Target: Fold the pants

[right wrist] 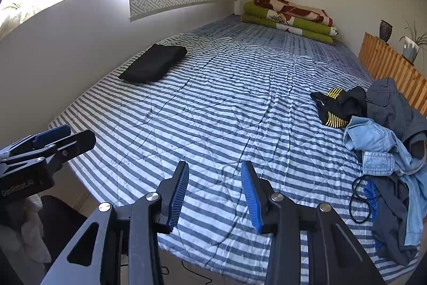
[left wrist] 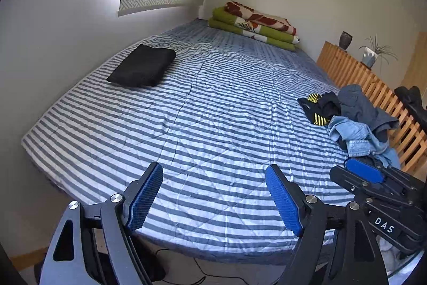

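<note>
A folded black pair of pants (left wrist: 142,66) (right wrist: 154,62) lies at the far left of the striped bed (left wrist: 213,111) (right wrist: 226,98), near the wall. At the bed's right edge is a loose pile: a light blue denim garment (left wrist: 355,135) (right wrist: 373,146), a dark grey-blue one (left wrist: 365,106) (right wrist: 392,103) and a black one with yellow stripes (left wrist: 320,106) (right wrist: 339,106). My left gripper (left wrist: 213,170) hangs over the near edge, open and empty. My right gripper (right wrist: 214,166) is beside it, jaws apart with nothing between them, left of the pile.
Folded green and red blankets (left wrist: 256,23) are stacked in the far corner. A wooden slatted cabinet (left wrist: 360,74) with a vase (left wrist: 345,39) and a potted plant (left wrist: 371,55) runs along the bed's right side. A black cable (right wrist: 359,202) lies by the pile.
</note>
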The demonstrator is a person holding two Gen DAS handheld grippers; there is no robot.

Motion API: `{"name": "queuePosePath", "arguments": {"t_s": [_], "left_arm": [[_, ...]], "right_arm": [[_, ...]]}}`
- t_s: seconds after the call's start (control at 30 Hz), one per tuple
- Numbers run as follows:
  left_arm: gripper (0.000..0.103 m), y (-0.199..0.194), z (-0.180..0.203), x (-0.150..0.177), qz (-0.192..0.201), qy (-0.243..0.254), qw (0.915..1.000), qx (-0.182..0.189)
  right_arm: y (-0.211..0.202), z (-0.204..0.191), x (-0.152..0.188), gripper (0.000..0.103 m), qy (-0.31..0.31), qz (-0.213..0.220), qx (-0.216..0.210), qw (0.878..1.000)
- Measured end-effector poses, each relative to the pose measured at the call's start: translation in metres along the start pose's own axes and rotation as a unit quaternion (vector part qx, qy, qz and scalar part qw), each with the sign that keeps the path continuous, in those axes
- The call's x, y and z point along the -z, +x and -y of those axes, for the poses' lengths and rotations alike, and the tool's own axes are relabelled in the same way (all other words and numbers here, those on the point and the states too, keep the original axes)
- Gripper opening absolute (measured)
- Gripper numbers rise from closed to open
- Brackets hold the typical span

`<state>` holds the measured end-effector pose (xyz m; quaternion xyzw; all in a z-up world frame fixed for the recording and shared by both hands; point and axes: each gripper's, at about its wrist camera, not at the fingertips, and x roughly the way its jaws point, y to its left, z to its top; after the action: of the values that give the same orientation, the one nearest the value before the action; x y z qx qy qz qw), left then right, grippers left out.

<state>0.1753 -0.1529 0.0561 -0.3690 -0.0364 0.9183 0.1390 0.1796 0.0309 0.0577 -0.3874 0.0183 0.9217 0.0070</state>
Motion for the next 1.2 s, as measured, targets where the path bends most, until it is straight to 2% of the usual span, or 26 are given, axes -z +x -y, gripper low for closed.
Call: {"name": "queuePosePath", "arguments": {"t_s": [0.1, 0.2, 0.43, 0.87, 1.2], "left_arm": [[0.090, -0.008, 0.011, 0.015, -0.016, 0.012, 0.9998, -0.003], [0.091, -0.009, 0.018, 0.024, -0.027, 0.018, 0.9992, -0.023], [0.091, -0.015, 0.022, 0.019, -0.016, 0.006, 0.9990, -0.041], [0.091, 0.007, 0.018, 0.013, -0.040, 0.002, 0.9984, -0.041], [0.091, 0.012, 0.017, 0.008, -0.038, 0.011, 0.9978, -0.054]], "right_arm": [[-0.012, 0.003, 0.011, 0.038, 0.007, 0.007, -0.003, 1.000], [-0.020, 0.004, 0.018, 0.038, -0.001, 0.016, 0.006, 1.000], [-0.013, 0.020, 0.024, 0.041, 0.003, 0.009, 0.005, 1.000], [0.010, 0.031, 0.028, 0.041, 0.019, -0.014, 0.018, 1.000], [0.009, 0.031, 0.022, 0.043, 0.018, -0.011, 0.013, 1.000]]}}
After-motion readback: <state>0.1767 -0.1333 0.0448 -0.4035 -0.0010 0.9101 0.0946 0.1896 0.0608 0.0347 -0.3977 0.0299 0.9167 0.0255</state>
